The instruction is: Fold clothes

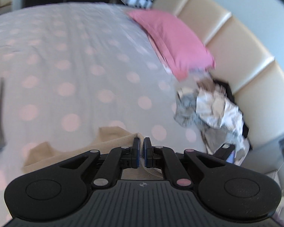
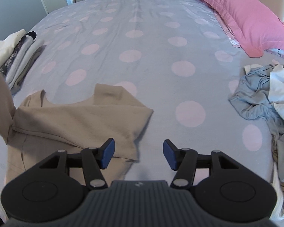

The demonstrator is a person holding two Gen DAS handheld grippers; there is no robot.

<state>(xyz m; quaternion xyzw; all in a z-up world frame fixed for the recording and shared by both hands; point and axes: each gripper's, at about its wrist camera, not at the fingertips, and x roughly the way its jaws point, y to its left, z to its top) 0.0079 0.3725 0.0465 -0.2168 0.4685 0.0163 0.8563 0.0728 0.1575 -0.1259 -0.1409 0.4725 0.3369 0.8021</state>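
Note:
A beige ribbed top lies partly folded on the dotted bed sheet, at the near left in the right wrist view. One part of it rises off the bed at the frame's left edge. My left gripper is shut on a fold of this beige top, with cloth pinched between the blue pads; the view is blurred. My right gripper stands open just above the sheet at the top's right hem, with nothing between its fingers.
A heap of unfolded grey and white clothes lies at the right by the cream headboard. A pink pillow sits at the back right. A stack of folded clothes rests at the left edge.

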